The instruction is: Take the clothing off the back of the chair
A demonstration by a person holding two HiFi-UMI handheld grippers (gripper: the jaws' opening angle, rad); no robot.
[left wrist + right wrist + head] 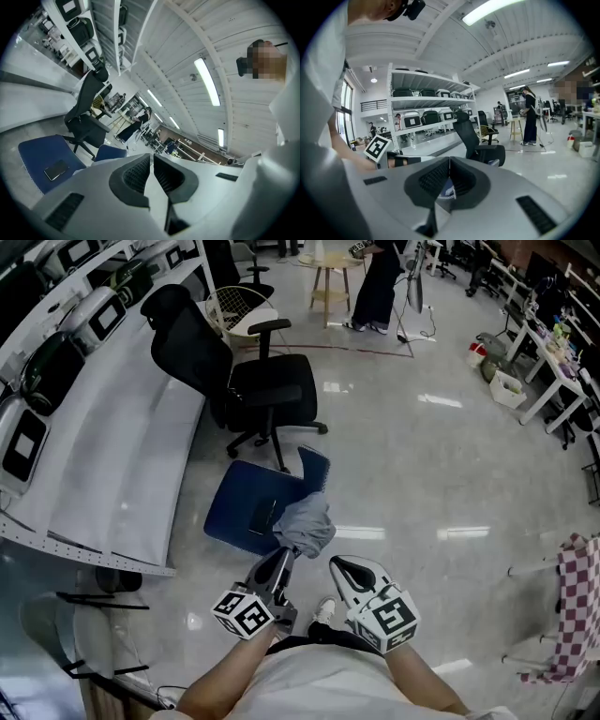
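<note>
— What's over on the left?
— White shelving [103, 446] with dark cases along it, and a black office chair [258, 381] drawn up beside it. Nearer to us stands a blue chair [234, 498], with a phone [262, 517] lying flat on its seat.
— And the clothing?
— The grey garment [307, 521] is bunched up at the tips of the left gripper [286, 554]. Seen from above, it overlaps the blue chair's near corner, just below the backrest. Whether it touches the seat, I can't tell.
— So that claw has it?
— Yes. Its jaws are clenched tight, with the cloth gathered right at their tips.
— And the other one?
— The right gripper [337, 563] sits just beside the left, its tips near the garment's lower edge. Its jaws are pressed together too. Whether they catch any cloth, I can't tell; a scrap of blue shows in the gap behind the pads.
— Anything further right?
— Far off there's a wooden stool [328, 282] with a person in dark clothes [377, 287] standing by it. A red-checked cloth [574, 606] hangs at the right edge.
</note>
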